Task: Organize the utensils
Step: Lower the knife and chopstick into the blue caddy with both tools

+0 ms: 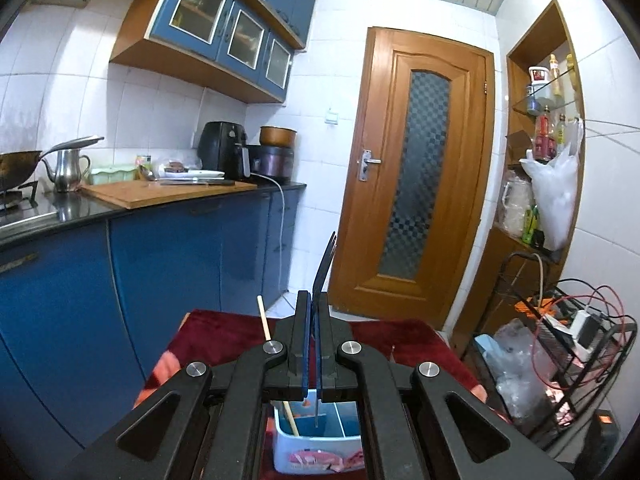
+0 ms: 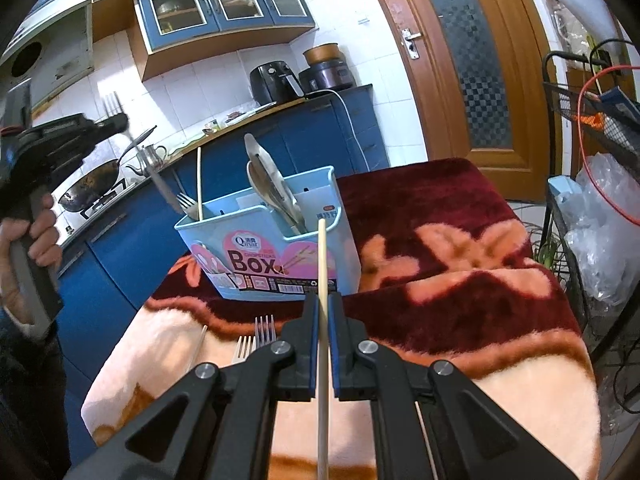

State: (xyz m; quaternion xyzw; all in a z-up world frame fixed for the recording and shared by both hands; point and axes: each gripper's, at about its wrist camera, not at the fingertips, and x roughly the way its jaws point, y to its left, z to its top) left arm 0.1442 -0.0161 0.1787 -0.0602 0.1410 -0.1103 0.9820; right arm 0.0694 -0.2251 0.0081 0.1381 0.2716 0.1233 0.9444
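A light blue utensil box (image 2: pixel 276 256) stands on a red and peach blanket (image 2: pixel 460 264). It holds spoons (image 2: pixel 272 188), a fork (image 2: pixel 187 202) and a chopstick (image 2: pixel 199 184). My left gripper (image 1: pixel 314 300) is shut on a metal fork (image 1: pixel 325 264), tines up, handle hanging over the box (image 1: pixel 320 446); it also shows in the right wrist view (image 2: pixel 116 122). My right gripper (image 2: pixel 323 300) is shut on a wooden chopstick (image 2: pixel 321 264), just in front of the box. Two forks (image 2: pixel 256 336) lie on the blanket near it.
Blue kitchen cabinets and a dark counter (image 1: pixel 160 204) with a cutting board, kettle and appliances run along the left. A wooden door (image 1: pixel 416 176) is behind. A black wire rack (image 1: pixel 560 344) with bags and cables stands at the right.
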